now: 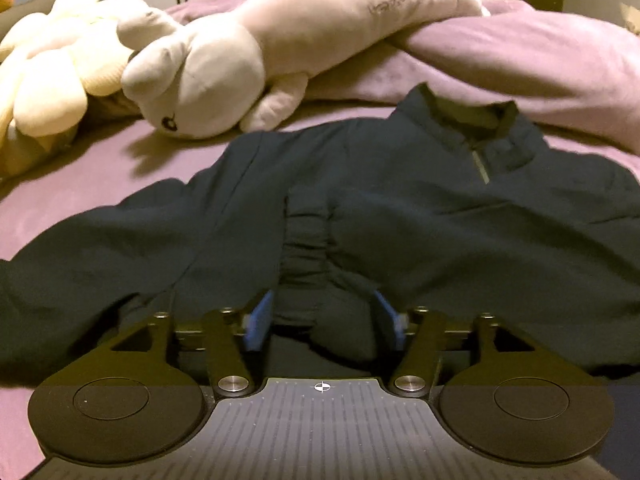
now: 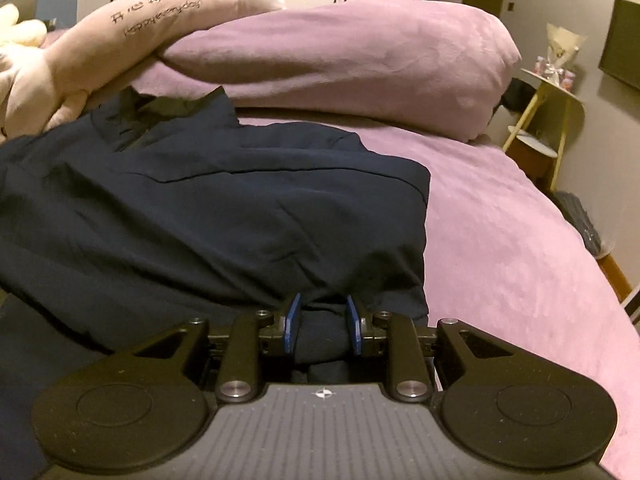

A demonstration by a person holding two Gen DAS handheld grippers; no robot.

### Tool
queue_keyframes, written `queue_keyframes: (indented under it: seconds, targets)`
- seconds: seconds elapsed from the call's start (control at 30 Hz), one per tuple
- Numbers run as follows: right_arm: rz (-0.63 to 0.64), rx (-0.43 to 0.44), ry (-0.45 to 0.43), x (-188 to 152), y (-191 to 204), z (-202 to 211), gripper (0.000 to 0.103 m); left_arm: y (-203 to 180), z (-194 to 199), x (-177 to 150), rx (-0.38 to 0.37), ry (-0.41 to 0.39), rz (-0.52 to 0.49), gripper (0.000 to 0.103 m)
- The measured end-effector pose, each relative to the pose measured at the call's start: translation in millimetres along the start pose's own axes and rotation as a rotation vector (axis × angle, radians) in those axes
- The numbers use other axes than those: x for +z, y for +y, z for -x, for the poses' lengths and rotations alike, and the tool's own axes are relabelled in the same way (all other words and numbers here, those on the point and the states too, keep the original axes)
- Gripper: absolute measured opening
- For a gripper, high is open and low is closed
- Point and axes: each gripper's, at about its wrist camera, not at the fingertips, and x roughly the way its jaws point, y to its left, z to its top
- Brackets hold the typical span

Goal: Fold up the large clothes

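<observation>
On the purple bed (image 2: 500,240), a dark navy jacket (image 1: 400,208) lies spread with its collar toward the pillows and its zip closed at the neck. Its far sleeve appears folded in over the body, the gathered cuff lying near the middle. A long cream plush toy (image 1: 248,52) rests beyond the collar, apart from the garment.

Left gripper (image 1: 324,316): released. Its jaws stand wide, with a bulge of the near hem lying between the blue pads (image 1: 260,320) but not pinched.

Right gripper (image 2: 323,320): clenched on a bunch of the jacket's near hem at the garment's squared right edge; cloth fills the gap between the pads.

Assessment: the side folds look done on the right, where the edge is straight. The step in hand appears to be the lengthwise fold, hem toward collar. Only one corner is secured.

Next move requires the left gripper to close on its hem portion, so both lift together and carry the hem evenly toward the collar without dragging the sleeve loose.
</observation>
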Motion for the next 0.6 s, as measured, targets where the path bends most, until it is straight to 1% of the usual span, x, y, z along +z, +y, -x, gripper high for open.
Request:
queue_keyframes:
  seconds: [0.03,0.07,0.13,0.2,0.27,0.3,0.33,0.37,0.47,0.53,0.57,0.6]
  targets:
    - [-0.003,0.004,0.003,2.2,-1.2,0.3,0.024,3.7,-0.9,-1.6,0.001,0.002,0.008,0.076]
    - [-0.017,0.011,0.005,3.6,-4.0,3.7,0.024,9.1,0.1,-2.5,-0.011,0.009,0.027,0.076]
    - [-0.079,0.029,0.006,5.5,-10.7,19.1,0.024,24.7,8.0,-3.0,-0.047,0.038,0.094,0.075]
    - [-0.173,0.082,-0.013,3.2,-18.5,45.4,0.027,47.2,25.2,-5.7,-0.094,0.044,0.173,0.073]
    - [-0.263,0.163,-0.042,-5.8,-24.5,74.0,0.028,83.5,48.7,-14.6,-0.154,0.034,0.263,0.076]
    - [-0.304,0.206,-0.06,-13.4,-26.2,90.3,0.031,101.1,57.5,-19.0,-0.187,0.031,0.309,0.076]
    - [-0.329,0.227,-0.07,-20.2,-25.9,100.9,0.034,125.9,67.4,-26.8,-0.226,0.019,0.375,0.078]
    - [-0.352,0.25,-0.073,-28.4,-24.9,111.2,0.035,151.6,75.9,-35.4,-0.233,0.004,0.447,0.081]
    - [-0.423,0.296,-0.05,-51.8,-20.4,129.7,0.035,230.2,91.9,-62.8,-0.175,-0.048,0.658,0.081]
    - [-0.467,0.289,-0.016,-64.5,-16.7,134.0,0.035,275.5,95.8,-78.5,-0.101,-0.069,0.782,0.079]
    - [-0.484,0.279,-0.005,-70.8,-15.0,135.2,0.035,295.1,96.2,-86.2,-0.069,-0.084,0.838,0.076]
    - [-0.497,0.271,0.009,-74.4,-13.5,134.2,0.035,314.2,94.9,-93.1,-0.047,-0.101,0.887,0.075]
